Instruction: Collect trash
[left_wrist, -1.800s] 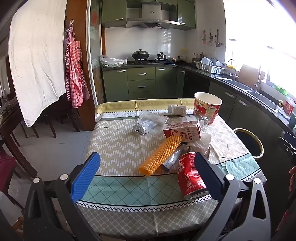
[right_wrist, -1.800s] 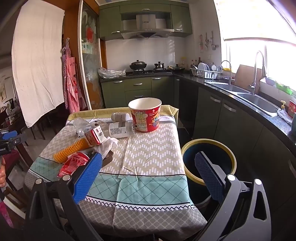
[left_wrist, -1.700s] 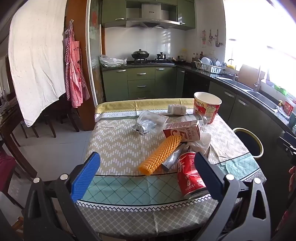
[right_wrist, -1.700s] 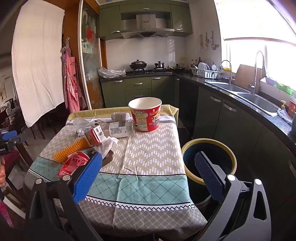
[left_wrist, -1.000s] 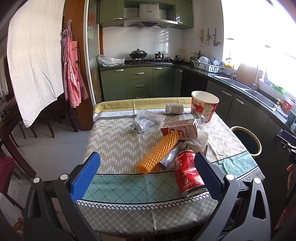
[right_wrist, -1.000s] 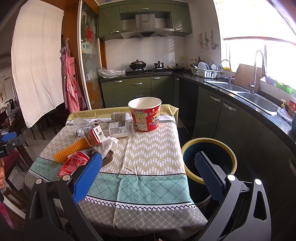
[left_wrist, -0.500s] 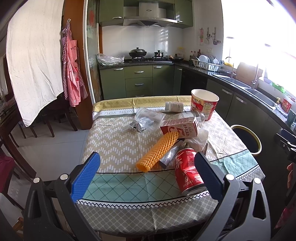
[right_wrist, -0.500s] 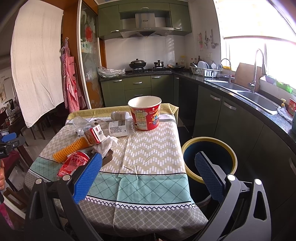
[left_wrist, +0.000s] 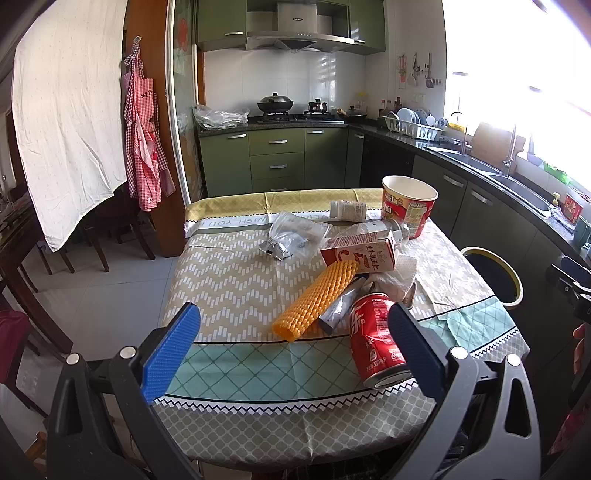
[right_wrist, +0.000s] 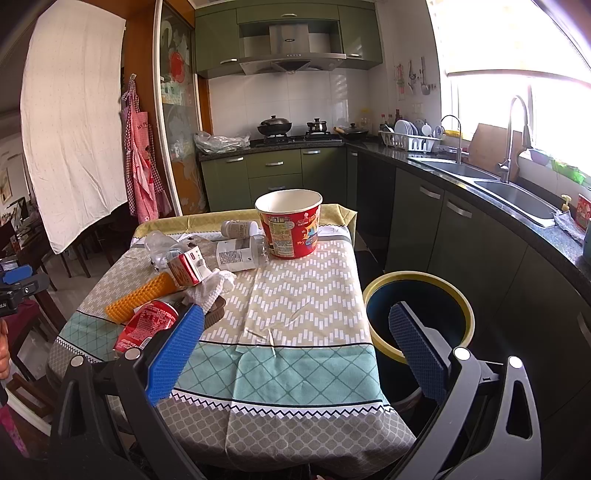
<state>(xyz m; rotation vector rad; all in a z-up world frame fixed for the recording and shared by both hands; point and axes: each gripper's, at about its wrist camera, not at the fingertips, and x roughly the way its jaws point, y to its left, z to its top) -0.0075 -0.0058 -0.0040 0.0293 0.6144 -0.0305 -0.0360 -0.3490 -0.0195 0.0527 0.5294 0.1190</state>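
Both the left gripper (left_wrist: 291, 349) and the right gripper (right_wrist: 295, 347) hang at the bottom of their frames with fingers spread wide, gripping nothing. On the table (left_wrist: 229, 280), mid-frame in the left view, the trash lies clustered: a red soda can (left_wrist: 373, 343) on its side, a yellow foam net sleeve (left_wrist: 317, 299), a milk carton (left_wrist: 360, 253) and a red noodle cup (left_wrist: 408, 205). The yellow-rimmed trash bin (right_wrist: 419, 314) stands just beside the table at the right of the right view.

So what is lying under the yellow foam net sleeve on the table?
The yellow foam net sleeve lies tilted: its far end leans on the milk carton, and a silver wrapper sticks out beside it. What lies directly underneath is covered.
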